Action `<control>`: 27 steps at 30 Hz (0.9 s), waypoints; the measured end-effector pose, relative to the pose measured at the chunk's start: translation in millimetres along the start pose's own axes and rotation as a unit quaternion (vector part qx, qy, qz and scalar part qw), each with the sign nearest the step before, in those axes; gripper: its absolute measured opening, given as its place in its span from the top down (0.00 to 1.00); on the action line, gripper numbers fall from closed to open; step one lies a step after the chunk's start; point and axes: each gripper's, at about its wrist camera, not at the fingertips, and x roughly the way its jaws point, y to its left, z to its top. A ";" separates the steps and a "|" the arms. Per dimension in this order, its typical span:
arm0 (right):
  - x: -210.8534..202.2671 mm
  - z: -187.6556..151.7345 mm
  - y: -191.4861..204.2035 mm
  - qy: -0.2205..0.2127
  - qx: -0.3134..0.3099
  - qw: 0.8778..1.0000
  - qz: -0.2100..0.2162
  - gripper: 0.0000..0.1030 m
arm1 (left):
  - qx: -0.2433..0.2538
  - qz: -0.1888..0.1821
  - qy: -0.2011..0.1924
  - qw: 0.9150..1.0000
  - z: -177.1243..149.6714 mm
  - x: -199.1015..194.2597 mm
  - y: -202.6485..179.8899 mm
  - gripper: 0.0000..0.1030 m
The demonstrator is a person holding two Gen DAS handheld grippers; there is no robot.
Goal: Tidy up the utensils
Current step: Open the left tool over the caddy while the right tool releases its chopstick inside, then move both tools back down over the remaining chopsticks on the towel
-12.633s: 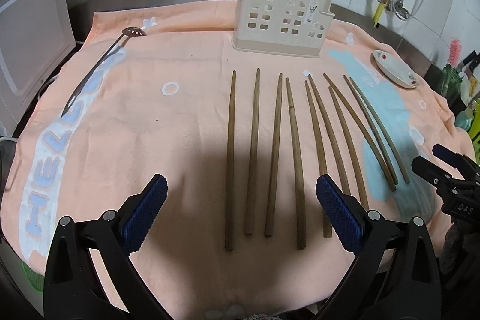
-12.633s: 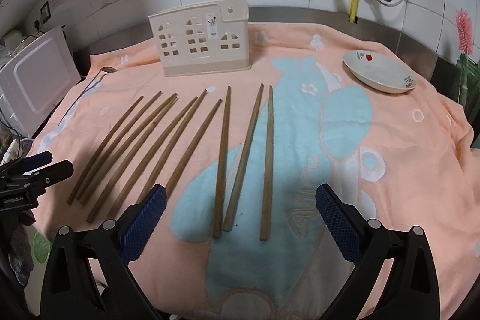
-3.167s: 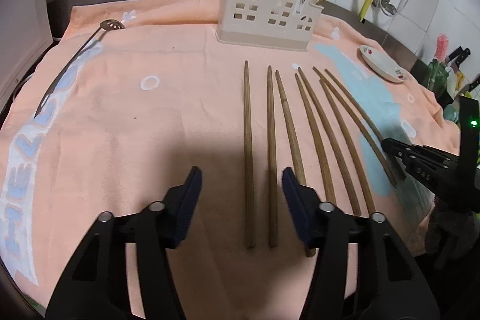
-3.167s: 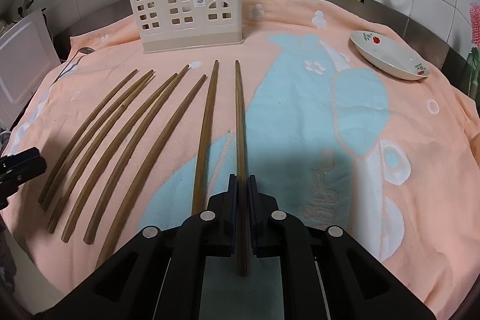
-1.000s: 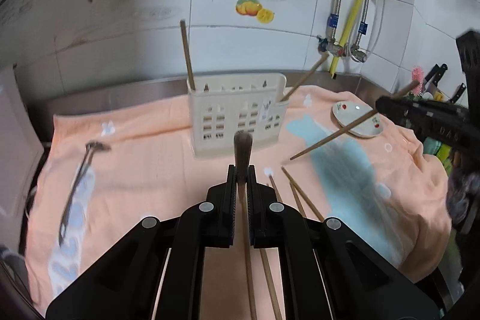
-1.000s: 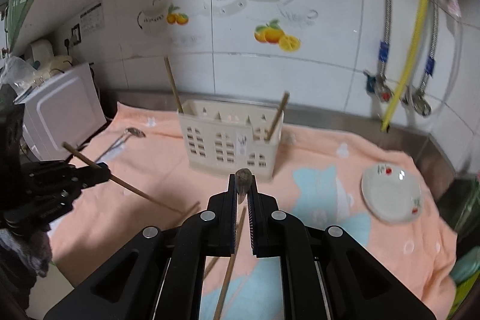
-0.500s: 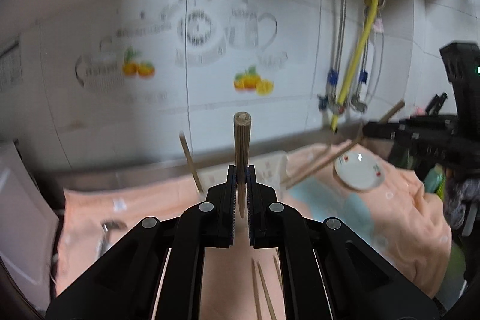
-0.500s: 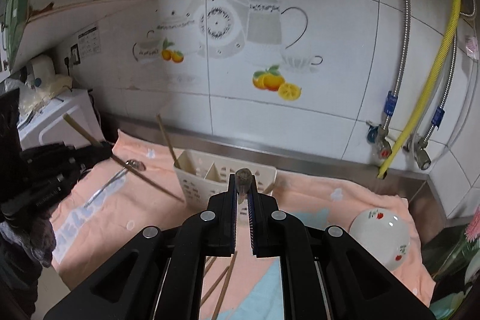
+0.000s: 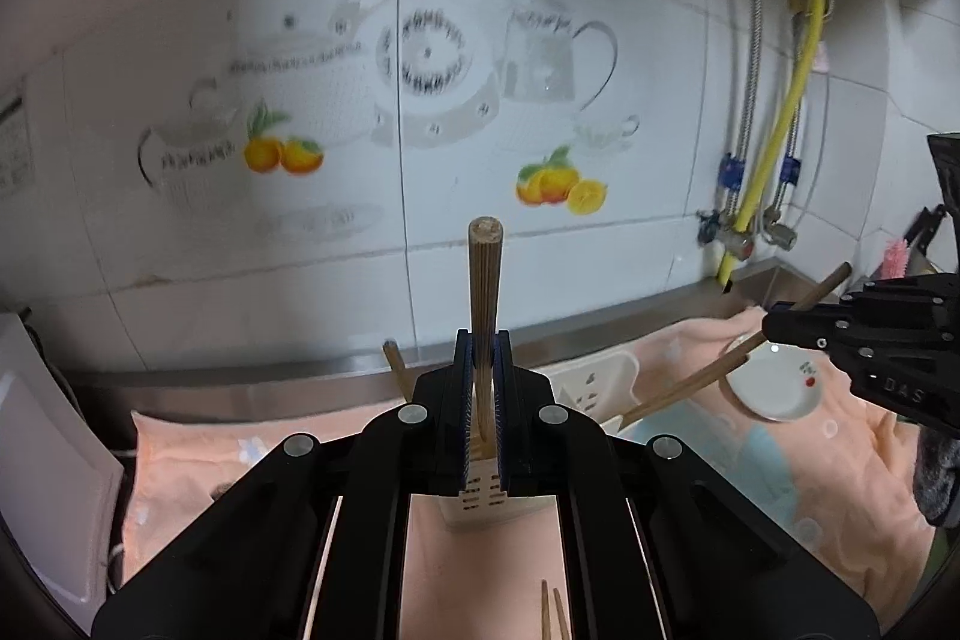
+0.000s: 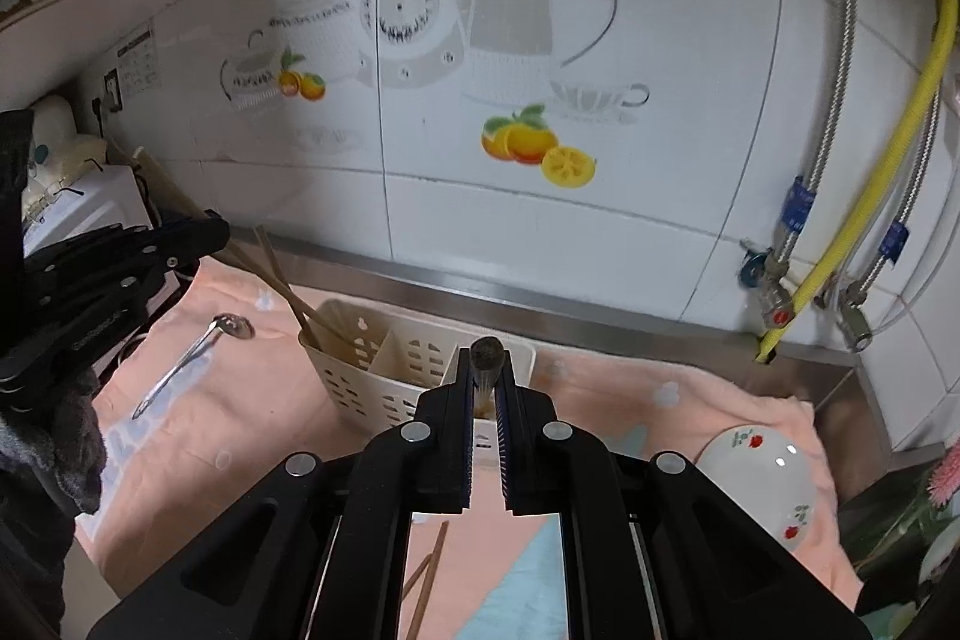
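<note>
My left gripper [image 9: 483,358] is shut on a brown chopstick [image 9: 483,280] that sticks up out of its jaws. In the right wrist view this gripper [image 10: 120,274] is at the left, and its chopstick [image 10: 252,259] slants down to the left end of the cream utensil holder [image 10: 372,364]. My right gripper [image 10: 487,370] is shut on another chopstick [image 10: 487,352], just in front of the holder's right part. In the left wrist view that chopstick [image 9: 708,382] slopes down toward the holder [image 9: 594,376]. One chopstick [image 9: 393,361] stands in the holder.
The peach towel [image 10: 708,400] covers the counter. On it lie a metal slotted spoon [image 10: 192,358] at the left, a small white dish [image 10: 762,472] at the right, and loose chopsticks [image 10: 426,580] near the front. A tiled wall with hoses [image 10: 870,196] stands close behind.
Both grippers have risen and moved in toward the holder with their chopsticks. The holder now sits lower and closer in both views, and the wall fills most of each.
</note>
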 end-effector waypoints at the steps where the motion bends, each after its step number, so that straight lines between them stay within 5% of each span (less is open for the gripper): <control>1: 4.9 -1.0 0.2 0.005 -0.001 1.000 -0.001 0.94 | -0.003 0.001 0.005 1.000 -2.6 3.6 1.4 0.95; 12: 34.2 -11.7 1.3 0.024 0.008 1.000 0.001 0.93 | -0.024 -0.008 0.042 0.999 -19.0 30.9 14.0 0.94; 22: 34.3 -10.1 0.2 0.012 0.015 1.000 0.001 0.91 | -0.034 -0.004 0.034 0.999 -16.5 24.8 16.2 0.91; 27: 10.8 -11.2 0.4 -0.015 0.013 1.000 -0.006 0.80 | -0.036 -0.004 0.020 0.999 -17.2 5.2 17.2 0.82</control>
